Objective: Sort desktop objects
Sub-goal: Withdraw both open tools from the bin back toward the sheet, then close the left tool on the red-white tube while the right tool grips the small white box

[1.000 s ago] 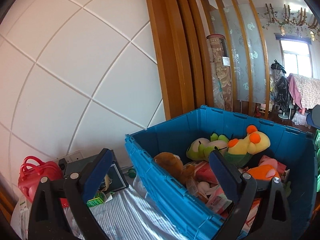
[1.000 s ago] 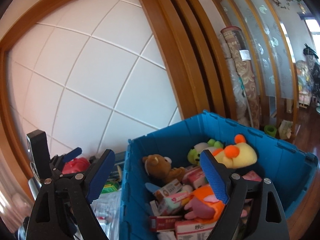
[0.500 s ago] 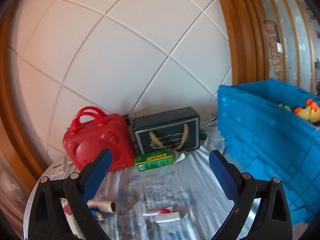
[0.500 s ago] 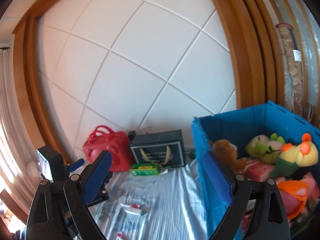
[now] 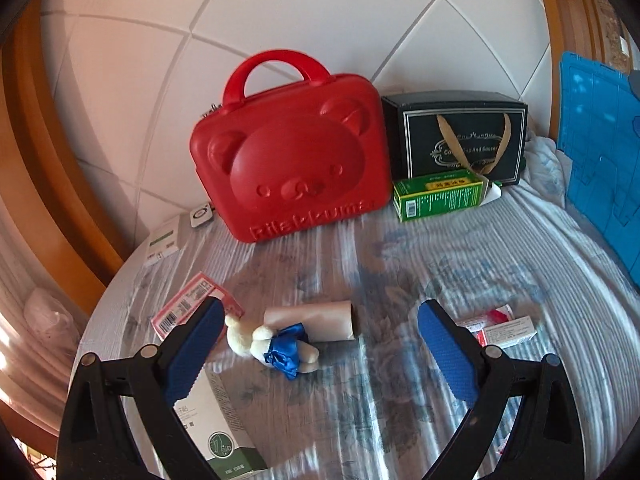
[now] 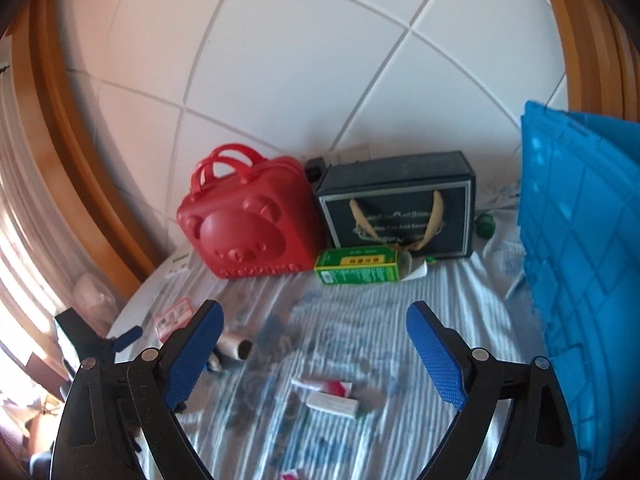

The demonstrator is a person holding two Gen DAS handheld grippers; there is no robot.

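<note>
Two hand-held grippers hang over a worktop covered with a striped, flower-printed cloth, and both have their blue pads spread wide with nothing between them. The left hand-held gripper is low over the near left part, above a small cream plush toy in a blue satin dress that lies on its side, touching a pale cardboard roll just behind it. A pink packet with a barcode lies just left of the toy, partly hidden by the left pad, and a white and green carton sits nearer, under the same finger. To the right lie a small white box and a red and white sachet, touching each other.

Along the far wall stands a red bear-faced case, upright with its handle up. Right of it is a dark gift box with a gold ribbon, and a green medicine box lies in front of that, close against it. A blue plastic crate fills the right edge.

The right hand-held gripper is held higher and further back, aimed at the middle of the cloth; its view is blurred.
</note>
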